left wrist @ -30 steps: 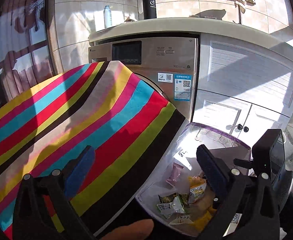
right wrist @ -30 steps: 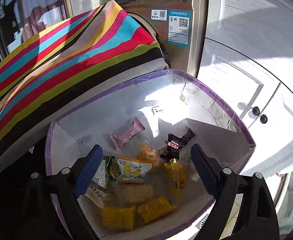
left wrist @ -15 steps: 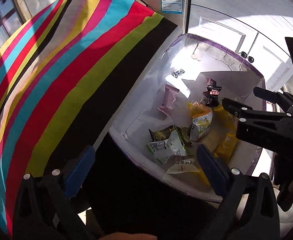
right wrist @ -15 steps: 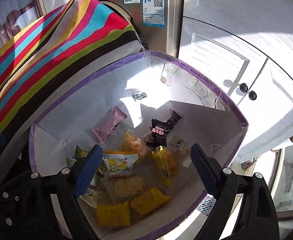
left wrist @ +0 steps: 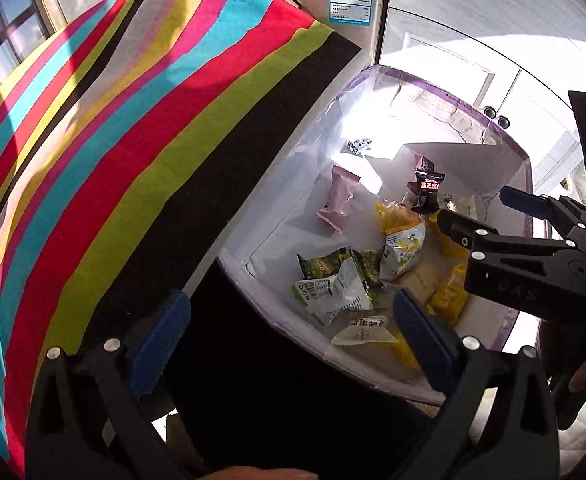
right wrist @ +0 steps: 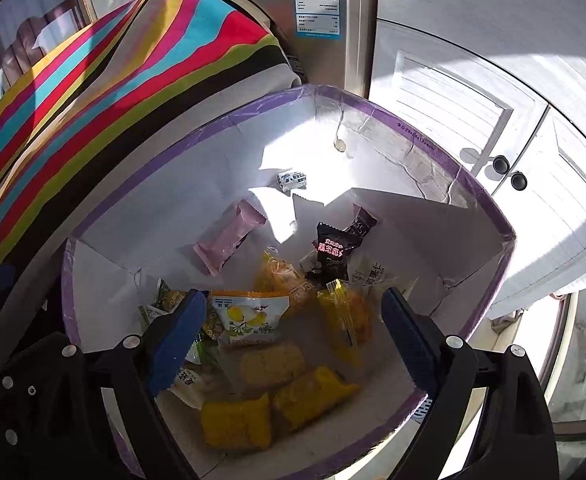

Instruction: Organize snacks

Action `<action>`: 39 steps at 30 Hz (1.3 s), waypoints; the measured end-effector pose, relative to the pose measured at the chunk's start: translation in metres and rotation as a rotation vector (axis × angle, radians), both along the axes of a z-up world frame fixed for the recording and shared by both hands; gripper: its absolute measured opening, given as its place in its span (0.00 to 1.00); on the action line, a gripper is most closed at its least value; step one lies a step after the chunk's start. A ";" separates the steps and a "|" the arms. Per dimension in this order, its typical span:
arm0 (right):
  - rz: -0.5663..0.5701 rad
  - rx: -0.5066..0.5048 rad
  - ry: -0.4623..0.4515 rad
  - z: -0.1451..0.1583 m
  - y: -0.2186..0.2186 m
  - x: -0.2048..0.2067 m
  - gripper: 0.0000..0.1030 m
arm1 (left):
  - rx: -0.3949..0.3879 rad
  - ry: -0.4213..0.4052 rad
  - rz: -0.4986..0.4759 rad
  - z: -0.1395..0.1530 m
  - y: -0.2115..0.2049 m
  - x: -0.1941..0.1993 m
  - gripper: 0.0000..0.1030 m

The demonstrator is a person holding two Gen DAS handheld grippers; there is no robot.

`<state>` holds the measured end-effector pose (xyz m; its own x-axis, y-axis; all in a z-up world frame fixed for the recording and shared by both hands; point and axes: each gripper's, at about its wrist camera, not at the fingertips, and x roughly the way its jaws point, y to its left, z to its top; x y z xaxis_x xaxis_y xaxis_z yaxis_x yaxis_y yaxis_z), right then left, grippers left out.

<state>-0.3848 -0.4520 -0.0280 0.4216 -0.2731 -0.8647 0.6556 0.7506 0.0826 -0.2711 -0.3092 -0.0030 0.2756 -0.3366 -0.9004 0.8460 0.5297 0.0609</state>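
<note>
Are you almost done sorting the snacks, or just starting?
Just starting, it seems. All the snacks visible, like the pink bar, the black sesame packet and the yellow packets, lie jumbled in the white box. Nothing is in hand: the right gripper hangs open over the pile, and the left gripper is open beside the box. Every snack is left to sort.

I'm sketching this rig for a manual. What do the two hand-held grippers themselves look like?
Both look alike. The left hand-held gripper and right hand-held gripper have matte black angular plastic frames dotted with round silver screw heads, and two fingers tipped with blue pads. No cables or sleeves show. Faint embossed lettering marks the right one's side, unreadable.
</note>
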 end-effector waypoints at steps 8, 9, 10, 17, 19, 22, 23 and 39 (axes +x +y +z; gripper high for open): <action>-0.003 0.014 -0.002 -0.002 -0.002 0.000 0.84 | 0.005 0.018 0.008 -0.002 -0.001 0.002 0.98; -0.003 0.015 -0.001 -0.003 -0.001 0.000 0.84 | 0.006 0.020 0.009 -0.002 -0.001 0.002 0.98; -0.002 0.016 -0.001 -0.003 -0.001 0.001 0.84 | 0.006 0.022 0.011 -0.003 -0.001 0.002 0.98; -0.004 0.030 0.001 -0.007 -0.001 0.001 0.84 | 0.012 0.035 0.021 -0.005 -0.003 0.004 0.98; -0.005 0.033 0.003 -0.009 -0.001 0.001 0.84 | 0.015 0.039 0.023 -0.006 -0.003 0.004 0.98; -0.005 0.037 0.003 -0.010 -0.001 0.001 0.84 | 0.016 0.044 0.027 -0.007 -0.004 0.005 0.98; -0.005 0.038 0.004 -0.010 -0.001 0.001 0.84 | 0.016 0.045 0.027 -0.007 -0.004 0.005 0.98; -0.009 0.063 0.006 -0.016 -0.002 0.001 0.84 | 0.022 0.049 0.034 -0.009 -0.004 0.006 0.98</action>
<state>-0.3841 -0.4540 -0.0436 0.4142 -0.2220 -0.8827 0.6630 0.7381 0.1255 -0.2648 -0.3132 -0.0117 0.2419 -0.3079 -0.9202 0.8299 0.5570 0.0318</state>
